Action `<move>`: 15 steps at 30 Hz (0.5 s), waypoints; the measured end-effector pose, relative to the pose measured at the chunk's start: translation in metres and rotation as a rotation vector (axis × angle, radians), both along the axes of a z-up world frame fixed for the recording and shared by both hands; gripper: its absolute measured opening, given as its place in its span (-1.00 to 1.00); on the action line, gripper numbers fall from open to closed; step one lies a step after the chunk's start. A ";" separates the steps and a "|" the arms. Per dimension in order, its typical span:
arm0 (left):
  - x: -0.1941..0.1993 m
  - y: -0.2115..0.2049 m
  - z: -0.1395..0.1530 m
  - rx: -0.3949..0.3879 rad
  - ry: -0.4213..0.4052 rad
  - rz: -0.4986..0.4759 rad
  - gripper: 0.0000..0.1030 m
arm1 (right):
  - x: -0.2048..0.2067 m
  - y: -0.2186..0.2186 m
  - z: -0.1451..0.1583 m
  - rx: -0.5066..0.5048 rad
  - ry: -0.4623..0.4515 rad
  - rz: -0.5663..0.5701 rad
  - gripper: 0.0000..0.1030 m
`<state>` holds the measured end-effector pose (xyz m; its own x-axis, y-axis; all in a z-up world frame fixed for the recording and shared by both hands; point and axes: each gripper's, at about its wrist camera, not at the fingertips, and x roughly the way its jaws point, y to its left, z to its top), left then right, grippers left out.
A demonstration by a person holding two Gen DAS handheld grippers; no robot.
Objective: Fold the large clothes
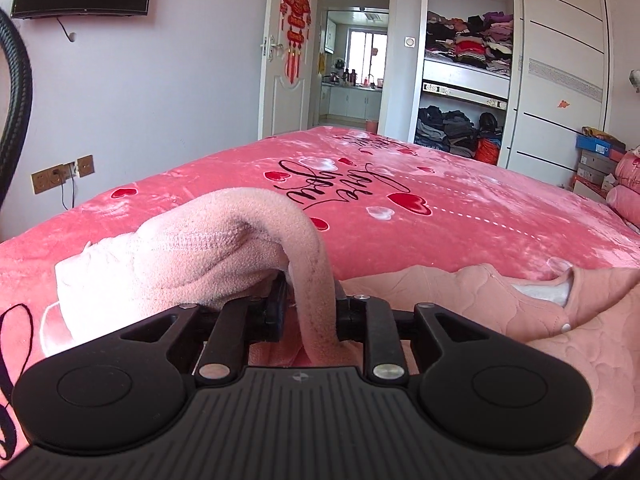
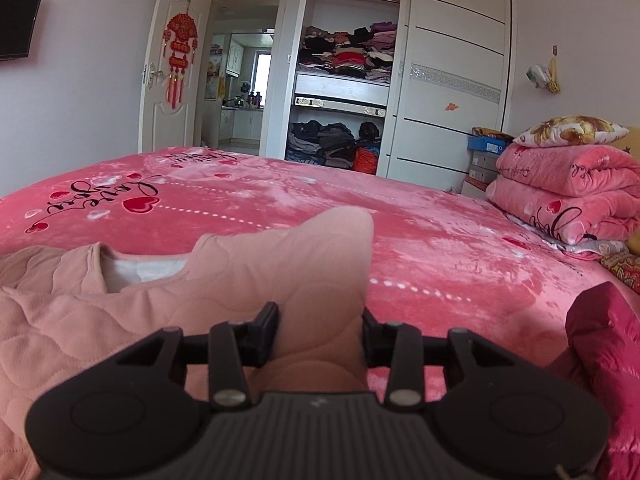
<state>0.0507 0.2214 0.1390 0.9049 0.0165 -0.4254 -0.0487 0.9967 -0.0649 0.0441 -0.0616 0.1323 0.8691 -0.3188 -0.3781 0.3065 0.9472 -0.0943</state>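
While both grippers sit low at the near edge of the bed [image 1: 460,216], each has a piece of the pink quilted garment [image 2: 80,320] between its jaws.

Left gripper [image 1: 310,300]: a fleecy pink fold arches up and passes down between the fingers; jaws parted a little. Pads pressing on it or not, can't tell.

Right gripper [image 2: 320,328]: a pointed flap of the quilted fabric stands up between the fingers. There's a gap at the right finger, so it looks loose, not clamped.

Garment lies along the near edge of the bed, neckline with white lining facing up. Folded pink quilts [image 2: 568,184] are stacked at the right edge. A dark red padded item [image 2: 600,360] sits at the near right corner.
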 end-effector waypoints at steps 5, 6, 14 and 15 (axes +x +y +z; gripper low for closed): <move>-0.036 0.007 0.007 0.000 0.004 -0.032 0.22 | -0.027 -0.007 0.018 0.032 -0.030 -0.007 0.25; -0.047 0.010 0.007 0.006 0.008 -0.037 0.27 | -0.036 -0.010 0.023 0.049 -0.037 -0.001 0.32; -0.135 0.033 0.011 -0.006 0.031 -0.052 0.36 | -0.131 -0.018 0.034 0.155 -0.042 0.050 0.43; -0.153 0.037 0.009 -0.024 0.044 -0.058 0.36 | -0.145 -0.017 0.032 0.173 -0.035 0.053 0.44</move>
<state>-0.1019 0.2580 0.1480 0.8843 -0.0457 -0.4648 0.0055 0.9962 -0.0875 -0.1008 -0.0791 0.1641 0.8966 -0.2047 -0.3928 0.2555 0.9634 0.0813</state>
